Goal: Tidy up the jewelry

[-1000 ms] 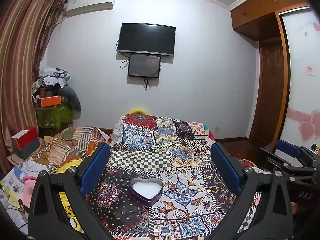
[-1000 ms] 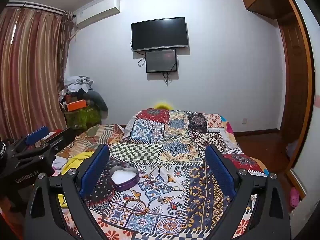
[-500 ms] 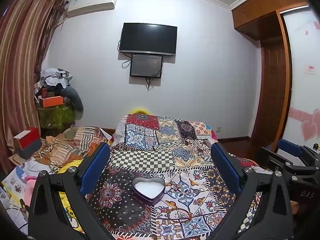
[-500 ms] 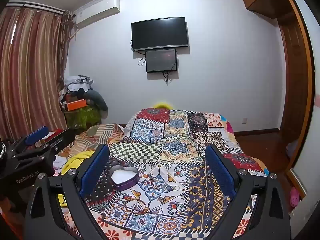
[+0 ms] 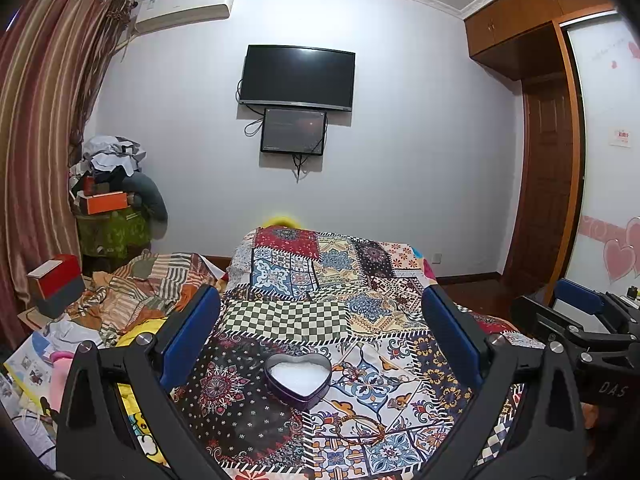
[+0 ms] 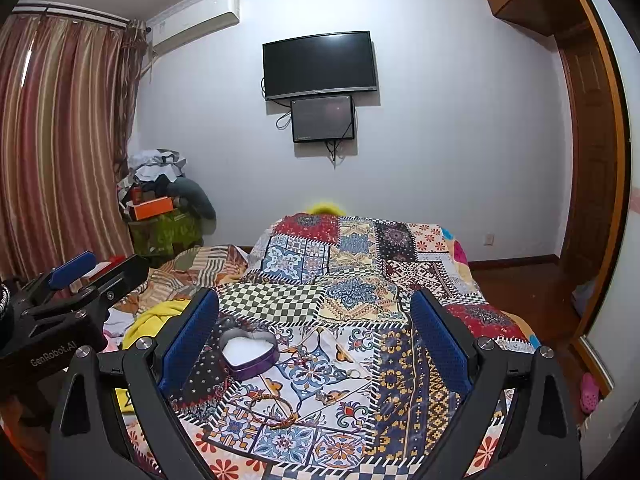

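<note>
A purple heart-shaped tin (image 5: 298,380) with white lining lies open on the patchwork bedspread (image 5: 320,320); it also shows in the right wrist view (image 6: 249,354). A thin bangle (image 6: 272,410) and small jewelry pieces (image 6: 326,396) lie on the cloth near it; the bangle also shows in the left wrist view (image 5: 362,430). My left gripper (image 5: 320,340) is open and empty, above the tin. My right gripper (image 6: 314,336) is open and empty, over the jewelry. Each gripper shows in the other's view: the right gripper (image 5: 580,320) and the left gripper (image 6: 72,280).
A striped blanket (image 5: 148,284) and clutter with a red box (image 5: 56,284) lie left of the bed. A pile of clothes and an orange box (image 5: 106,202) stands in the corner. A TV (image 5: 298,78) hangs on the far wall. A wardrobe (image 5: 560,160) is at the right.
Both views have shifted only slightly; the tin sits a little further right in the left wrist view. Both grippers stay open.
</note>
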`<state>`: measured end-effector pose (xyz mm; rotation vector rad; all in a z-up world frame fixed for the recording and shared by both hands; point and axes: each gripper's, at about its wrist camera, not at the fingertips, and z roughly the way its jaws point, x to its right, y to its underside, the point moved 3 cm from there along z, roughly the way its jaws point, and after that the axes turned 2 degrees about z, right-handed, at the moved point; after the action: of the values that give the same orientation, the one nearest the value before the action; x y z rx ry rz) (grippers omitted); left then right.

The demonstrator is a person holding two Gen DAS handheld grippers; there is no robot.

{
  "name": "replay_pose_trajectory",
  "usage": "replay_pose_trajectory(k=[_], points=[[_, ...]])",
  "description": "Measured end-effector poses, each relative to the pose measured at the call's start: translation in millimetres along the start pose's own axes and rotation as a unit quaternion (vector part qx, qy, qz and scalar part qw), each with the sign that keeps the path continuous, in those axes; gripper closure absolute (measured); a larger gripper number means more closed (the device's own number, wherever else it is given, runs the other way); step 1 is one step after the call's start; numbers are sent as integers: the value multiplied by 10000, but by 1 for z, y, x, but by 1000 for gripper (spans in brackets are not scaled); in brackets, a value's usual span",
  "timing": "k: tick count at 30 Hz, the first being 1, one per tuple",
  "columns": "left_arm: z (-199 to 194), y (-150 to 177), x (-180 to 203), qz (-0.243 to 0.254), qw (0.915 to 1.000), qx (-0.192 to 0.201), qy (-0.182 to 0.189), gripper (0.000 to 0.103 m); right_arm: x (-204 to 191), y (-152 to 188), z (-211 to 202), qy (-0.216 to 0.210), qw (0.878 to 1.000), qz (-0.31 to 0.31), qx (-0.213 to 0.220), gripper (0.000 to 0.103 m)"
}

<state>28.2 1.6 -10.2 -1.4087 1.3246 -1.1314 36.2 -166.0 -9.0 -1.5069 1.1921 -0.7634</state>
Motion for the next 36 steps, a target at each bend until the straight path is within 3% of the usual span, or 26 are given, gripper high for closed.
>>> replay_pose_trajectory(k=[36], points=[[0, -5, 2, 36, 10000, -38, -25, 2, 2, 3, 1, -2, 10000, 31, -33, 8]])
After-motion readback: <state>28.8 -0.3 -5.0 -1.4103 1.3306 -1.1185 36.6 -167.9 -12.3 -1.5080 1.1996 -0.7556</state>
